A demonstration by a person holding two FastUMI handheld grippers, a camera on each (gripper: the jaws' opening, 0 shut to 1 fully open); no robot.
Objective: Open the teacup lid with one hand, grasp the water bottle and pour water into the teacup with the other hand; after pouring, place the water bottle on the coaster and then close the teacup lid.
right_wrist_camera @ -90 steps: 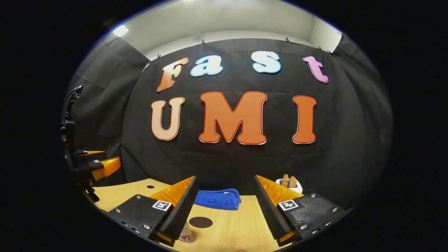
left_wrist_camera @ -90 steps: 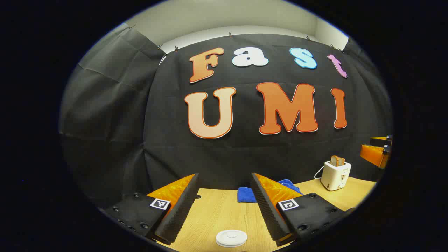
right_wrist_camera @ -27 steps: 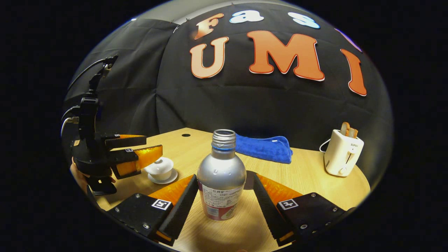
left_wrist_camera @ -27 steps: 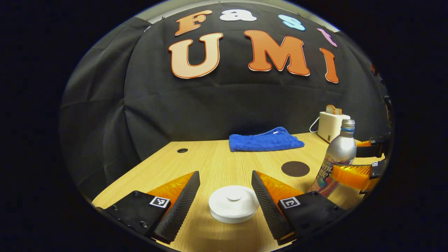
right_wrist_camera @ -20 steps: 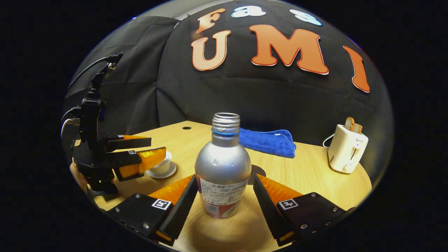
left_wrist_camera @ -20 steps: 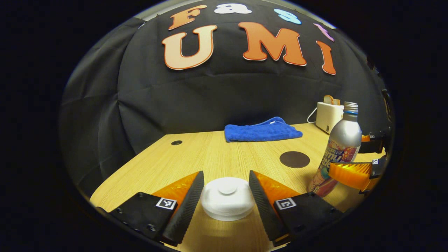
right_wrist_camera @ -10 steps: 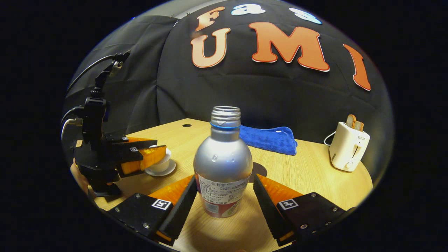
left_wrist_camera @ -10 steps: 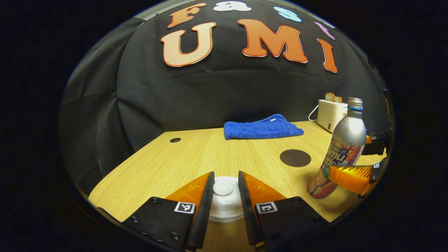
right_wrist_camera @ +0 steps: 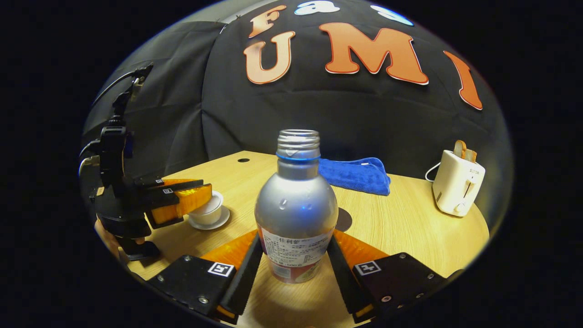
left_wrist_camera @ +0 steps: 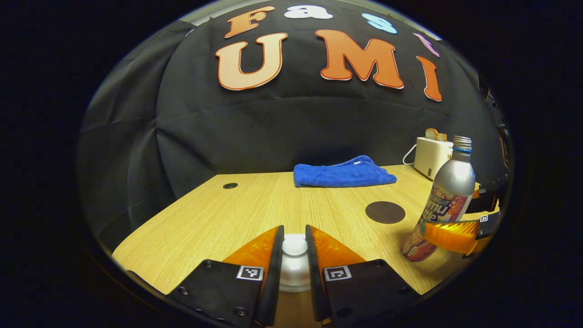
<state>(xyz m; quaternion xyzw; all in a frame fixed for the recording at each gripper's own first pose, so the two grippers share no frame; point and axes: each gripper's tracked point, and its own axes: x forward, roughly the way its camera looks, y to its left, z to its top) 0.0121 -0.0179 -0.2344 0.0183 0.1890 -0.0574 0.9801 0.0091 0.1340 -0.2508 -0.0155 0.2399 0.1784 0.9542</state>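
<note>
1. White porcelain lid knob (left_wrist_camera: 294, 246) sits pinched between the two fingers of the left gripper (left_wrist_camera: 294, 255), whose jaws are closed onto it; the teacup lid (left_wrist_camera: 294, 273) is on the teacup (right_wrist_camera: 206, 211), which stands on a white saucer (right_wrist_camera: 210, 222).
2. Right gripper (right_wrist_camera: 295, 255): jaws closed against both sides of the water bottle (right_wrist_camera: 296, 214), low on its labelled body. The silver bottle is upright, uncapped, base on the table (right_wrist_camera: 401, 228).
3. Seen from the left gripper view, the water bottle (left_wrist_camera: 444, 200) stands at far right with the right gripper (left_wrist_camera: 451, 230) around its lower part.
4. Coaster (left_wrist_camera: 385, 212): dark, round, flat on the wood, bare, just beside the bottle and between it and the cup.
5. From the right gripper view, the left gripper (right_wrist_camera: 180, 198) lies over the teacup at left; a hand (right_wrist_camera: 105, 232) holds its handle.
6. Far side of the table: a folded blue cloth (right_wrist_camera: 357, 175) and a white toaster (right_wrist_camera: 457, 189) with bread in its slots, well apart from cup and bottle.
</note>
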